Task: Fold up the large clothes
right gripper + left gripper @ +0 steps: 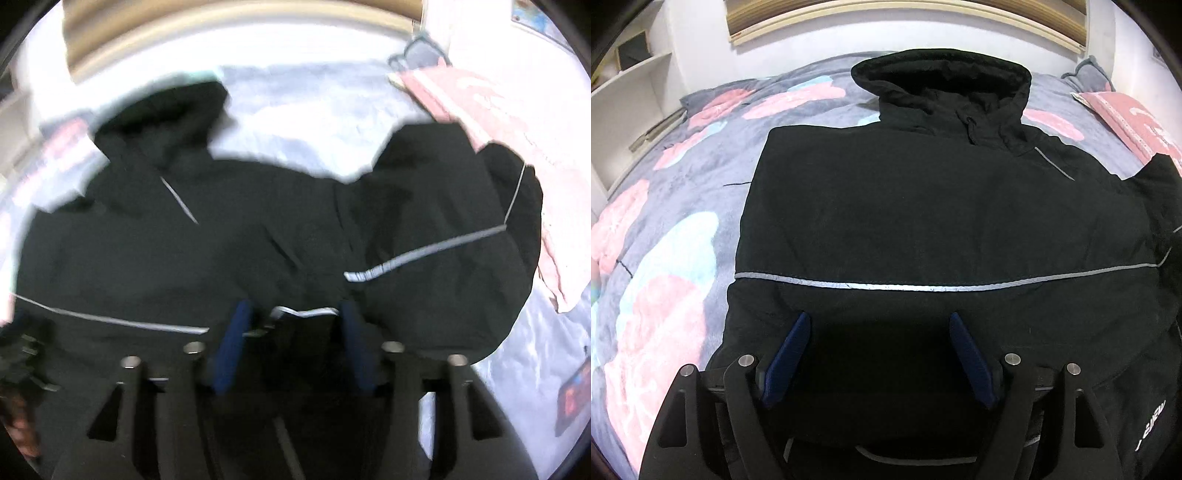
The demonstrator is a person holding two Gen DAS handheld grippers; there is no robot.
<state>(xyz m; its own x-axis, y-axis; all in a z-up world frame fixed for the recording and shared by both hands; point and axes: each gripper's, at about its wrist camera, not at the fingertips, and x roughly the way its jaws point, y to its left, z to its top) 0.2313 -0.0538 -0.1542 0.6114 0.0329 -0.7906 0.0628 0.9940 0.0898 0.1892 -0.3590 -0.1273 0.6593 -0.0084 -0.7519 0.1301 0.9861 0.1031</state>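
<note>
A black hooded jacket (923, 206) with grey reflective stripes lies spread on a bed, hood toward the headboard. Its left side looks folded in, with a straight left edge. My left gripper (879, 325) is open and empty, low over the jacket's lower part. In the blurred right wrist view the jacket (184, 258) fills the middle, and its right sleeve (443, 229) lies bunched to the right. My right gripper (293, 314) is open, its blue fingers (232, 343) on either side of a raised fold with a reflective stripe. I cannot tell if the fingers touch it.
The bed has a grey blanket with pink and pale blue patches (665, 229). A pink pillow (1126, 118) lies at the far right and shows in the right wrist view (498, 110). White shelves (628, 92) stand left. A wooden headboard (905, 18) is behind. A phone (572, 391) lies at right.
</note>
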